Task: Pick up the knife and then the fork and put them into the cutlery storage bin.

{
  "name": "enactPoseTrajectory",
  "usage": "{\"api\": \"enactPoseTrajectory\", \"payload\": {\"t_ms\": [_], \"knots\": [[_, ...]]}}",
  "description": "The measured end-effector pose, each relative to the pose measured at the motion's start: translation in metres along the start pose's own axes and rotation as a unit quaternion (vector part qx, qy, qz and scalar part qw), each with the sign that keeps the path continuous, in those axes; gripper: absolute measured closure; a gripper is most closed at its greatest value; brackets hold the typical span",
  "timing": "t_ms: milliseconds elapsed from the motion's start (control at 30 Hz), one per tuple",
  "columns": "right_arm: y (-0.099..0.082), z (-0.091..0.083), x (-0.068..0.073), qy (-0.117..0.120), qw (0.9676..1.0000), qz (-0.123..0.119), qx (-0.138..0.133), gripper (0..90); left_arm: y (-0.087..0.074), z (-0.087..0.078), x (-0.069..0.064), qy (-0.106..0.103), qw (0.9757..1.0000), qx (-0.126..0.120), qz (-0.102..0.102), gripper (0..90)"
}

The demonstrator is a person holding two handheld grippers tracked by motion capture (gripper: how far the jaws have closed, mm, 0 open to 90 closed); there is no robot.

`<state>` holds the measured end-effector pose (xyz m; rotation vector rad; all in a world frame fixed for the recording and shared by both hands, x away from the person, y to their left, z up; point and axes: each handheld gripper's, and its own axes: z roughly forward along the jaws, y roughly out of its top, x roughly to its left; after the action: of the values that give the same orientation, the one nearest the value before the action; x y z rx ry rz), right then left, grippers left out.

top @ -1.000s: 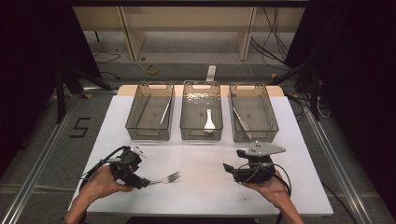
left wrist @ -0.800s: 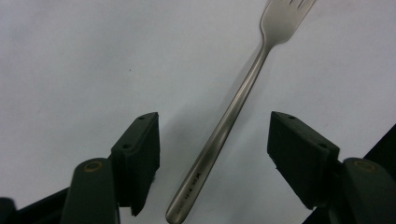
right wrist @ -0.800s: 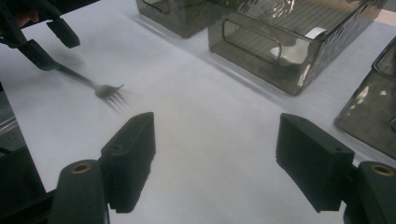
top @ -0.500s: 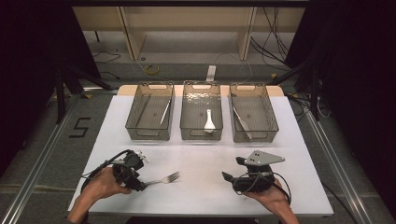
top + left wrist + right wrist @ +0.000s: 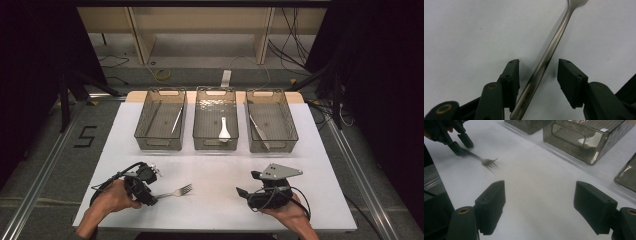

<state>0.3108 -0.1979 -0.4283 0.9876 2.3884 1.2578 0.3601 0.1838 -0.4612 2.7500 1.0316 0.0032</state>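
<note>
- The left gripper [image 5: 538,75] sits low over the table [image 5: 215,172], and its jaws have just been closing; the fork's handle lies between them.
- One pad looks to be touching the handle near its end, while the other stands clear of it, so the fork [image 5: 550,51] is not yet clamped.
- The fork lies flat on the table, tines pointing toward the right gripper [image 5: 239,192].
- That gripper rests near the front edge, well apart from the fork, jaws wide with nothing between them.
- Three bins [image 5: 216,142] stand in a row farther back; the middle one holds a white spoon [image 5: 224,131].
</note>
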Motion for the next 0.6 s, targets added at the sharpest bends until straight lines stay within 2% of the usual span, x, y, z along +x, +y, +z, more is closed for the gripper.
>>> {"api": "enactPoseTrajectory", "payload": {"t_ms": [367, 500, 600], "knots": [[-0.0001, 0.0006, -0.0002, 0.0, 1.0, 0.001, 0.002, 26.5, 0.0018, 0.0005, 0.0001, 0.008, 0.9999, 0.008, 0.012, 61.9], [-0.0001, 0.0013, 0.0004, 0.0, 1.0, 0.0, 0.004, 26.7, 0.0026, 0.0007, -0.0008, 0.02, 0.9995, 0.012, 0.023, 66.2], [-0.0001, 0.0014, 0.0003, 0.0, 1.0, 0.0, 0.005, 26.8, 0.0025, 0.0011, -0.0017, 0.019, 0.9994, 0.009, 0.027, 68.3]]}}
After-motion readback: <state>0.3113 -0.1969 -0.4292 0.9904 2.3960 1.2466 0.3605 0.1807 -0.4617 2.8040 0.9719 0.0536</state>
